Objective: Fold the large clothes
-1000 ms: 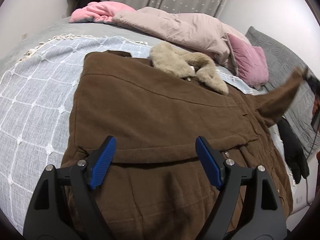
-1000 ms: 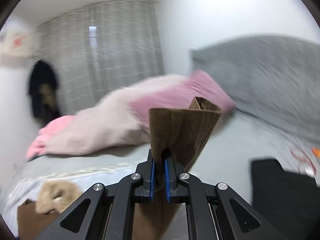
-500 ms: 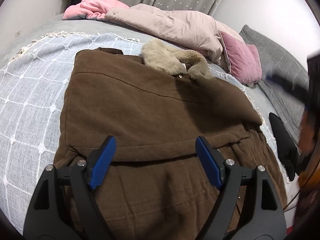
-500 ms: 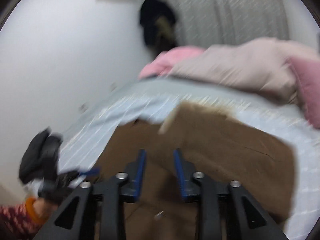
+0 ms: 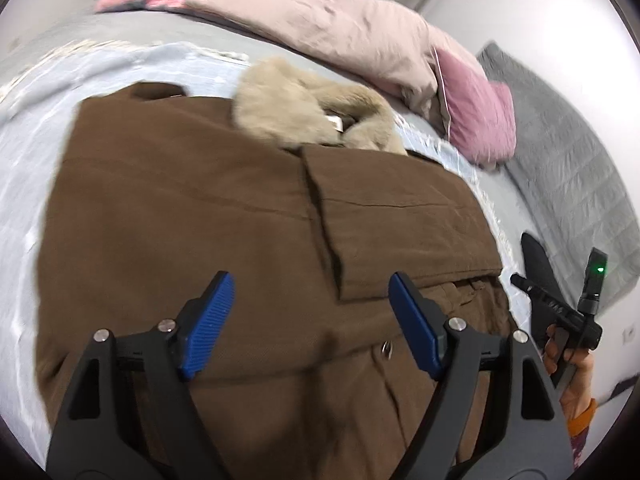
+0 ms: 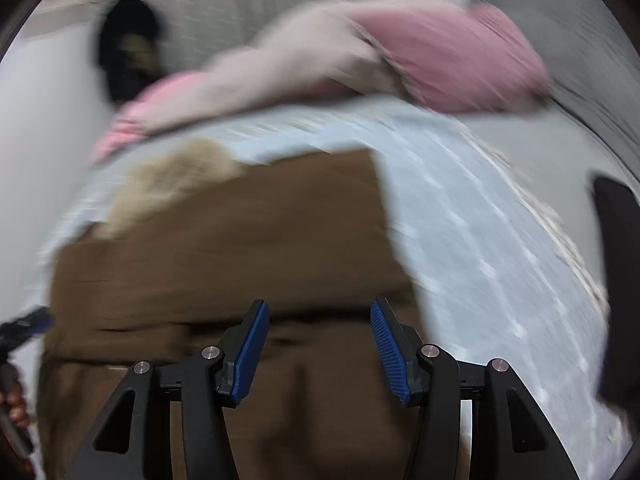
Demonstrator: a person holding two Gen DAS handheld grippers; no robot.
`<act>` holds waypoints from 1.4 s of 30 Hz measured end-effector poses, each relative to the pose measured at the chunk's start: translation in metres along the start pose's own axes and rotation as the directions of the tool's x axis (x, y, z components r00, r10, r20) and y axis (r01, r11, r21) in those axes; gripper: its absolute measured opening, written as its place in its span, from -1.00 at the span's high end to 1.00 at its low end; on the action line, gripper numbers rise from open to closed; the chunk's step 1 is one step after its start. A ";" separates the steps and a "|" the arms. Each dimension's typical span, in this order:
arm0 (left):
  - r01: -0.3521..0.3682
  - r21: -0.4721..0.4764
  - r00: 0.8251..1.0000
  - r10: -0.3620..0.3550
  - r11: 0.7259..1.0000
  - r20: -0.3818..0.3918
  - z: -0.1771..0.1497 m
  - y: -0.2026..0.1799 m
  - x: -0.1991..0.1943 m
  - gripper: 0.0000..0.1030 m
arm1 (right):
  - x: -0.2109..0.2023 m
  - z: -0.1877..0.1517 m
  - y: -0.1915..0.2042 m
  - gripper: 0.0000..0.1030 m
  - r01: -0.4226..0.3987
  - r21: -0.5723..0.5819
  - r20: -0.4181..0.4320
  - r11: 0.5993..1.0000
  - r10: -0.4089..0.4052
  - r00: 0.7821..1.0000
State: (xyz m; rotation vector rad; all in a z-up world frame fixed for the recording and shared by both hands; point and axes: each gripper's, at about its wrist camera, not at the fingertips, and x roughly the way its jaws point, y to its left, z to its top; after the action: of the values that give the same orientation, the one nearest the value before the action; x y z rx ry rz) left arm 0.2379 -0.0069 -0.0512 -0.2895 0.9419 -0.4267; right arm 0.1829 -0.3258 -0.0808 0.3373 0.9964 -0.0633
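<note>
Your left gripper (image 5: 310, 322) hangs over the brown coat (image 5: 200, 240) with its jaws spread wide and nothing between them; the cloth lies flat below and ahead of the blue pads (image 5: 208, 324). Just past the right-hand pad, a sleeve (image 5: 384, 216) lies folded across the coat's chest, its cuff end near the jaws. Your right gripper (image 6: 316, 346) also stands with jaws wide and empty, over the coat's (image 6: 240, 248) near part; that view is blurred, so whether the pads touch the fabric cannot be told. In the left wrist view your right hand (image 5: 572, 364) shows at the coat's right edge. Farther off, the beige fur collar (image 5: 312, 116) sits at the coat's top edge. The coat rests on a pale blue checked blanket (image 5: 24, 152) spread on the bed (image 5: 100, 32). Beyond lie a beige duvet (image 5: 328, 28), a pink pillow (image 5: 476, 116) and a grey quilt (image 5: 568, 184)
</note>
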 end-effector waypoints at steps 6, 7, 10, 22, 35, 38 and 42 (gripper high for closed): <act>-0.054 -0.057 0.992 0.047 0.997 -0.120 0.009 -0.011 0.071 -0.09 | 0.047 -0.016 -0.025 -0.04 0.073 0.000 -0.054 0.997 -0.073 0.996; -0.050 -0.061 0.994 0.044 0.997 -0.100 0.008 -0.014 0.072 0.07 | 0.053 -0.014 -0.022 -0.04 0.081 -0.014 -0.042 0.997 -0.081 0.996; -0.002 -0.060 0.997 -0.002 0.998 -0.083 0.005 -0.024 0.070 0.55 | 0.065 -0.005 -0.019 -0.03 0.088 -0.037 0.018 0.995 -0.087 0.996; -0.264 -0.018 0.964 0.265 0.964 0.023 -0.023 -0.018 0.049 0.97 | 0.073 -0.006 -0.034 0.22 0.119 0.077 -0.028 0.990 -0.117 0.993; -0.099 0.085 0.993 0.093 0.992 0.071 -0.008 -0.060 0.052 0.39 | 0.017 0.019 -0.006 0.10 -0.088 0.066 0.115 0.994 0.080 0.990; -0.150 0.107 0.989 0.150 0.983 0.010 -0.024 -0.056 0.071 0.38 | 0.046 0.012 -0.004 0.07 -0.104 0.089 0.092 0.991 0.096 0.991; -0.168 0.109 0.985 0.171 0.980 -0.013 -0.033 -0.056 0.052 0.20 | 0.065 0.000 -0.006 0.07 -0.058 0.069 0.025 0.996 0.057 0.998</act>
State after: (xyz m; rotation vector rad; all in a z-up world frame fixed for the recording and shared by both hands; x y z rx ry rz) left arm 0.2243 -0.0826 -0.0831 -0.1051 0.9541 -0.3231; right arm 0.2170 -0.3246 -0.1362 0.4280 0.9629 -0.0497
